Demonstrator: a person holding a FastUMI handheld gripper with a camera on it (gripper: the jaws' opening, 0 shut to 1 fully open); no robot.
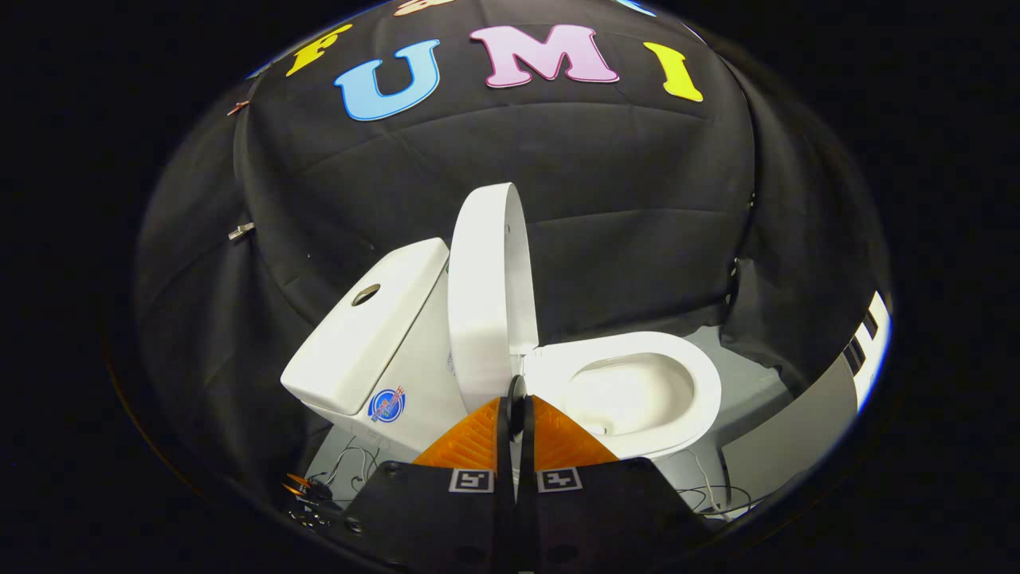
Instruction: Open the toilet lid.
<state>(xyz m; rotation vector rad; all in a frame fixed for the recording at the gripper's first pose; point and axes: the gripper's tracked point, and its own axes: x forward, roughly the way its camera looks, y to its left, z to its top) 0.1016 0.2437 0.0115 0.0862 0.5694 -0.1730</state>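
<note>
A white toilet stands on the floor beyond my gripper. Its lid point(486, 287) is raised upright, leaning toward the tank point(366, 327). The seat ring point(701, 383) lies down around the open bowl point(629, 395). My gripper point(516, 399) is shut, its two fingers pressed together with nothing between them. The fingertips sit just in front of the lid's lower edge, near the hinge, and I cannot tell whether they touch it.
A round flush button point(366, 294) sits on top of the tank. Loose cables point(351, 466) lie on the pale floor beside the toilet base, and more cables point(717, 494) lie on the other side. Black cloth walls the booth behind.
</note>
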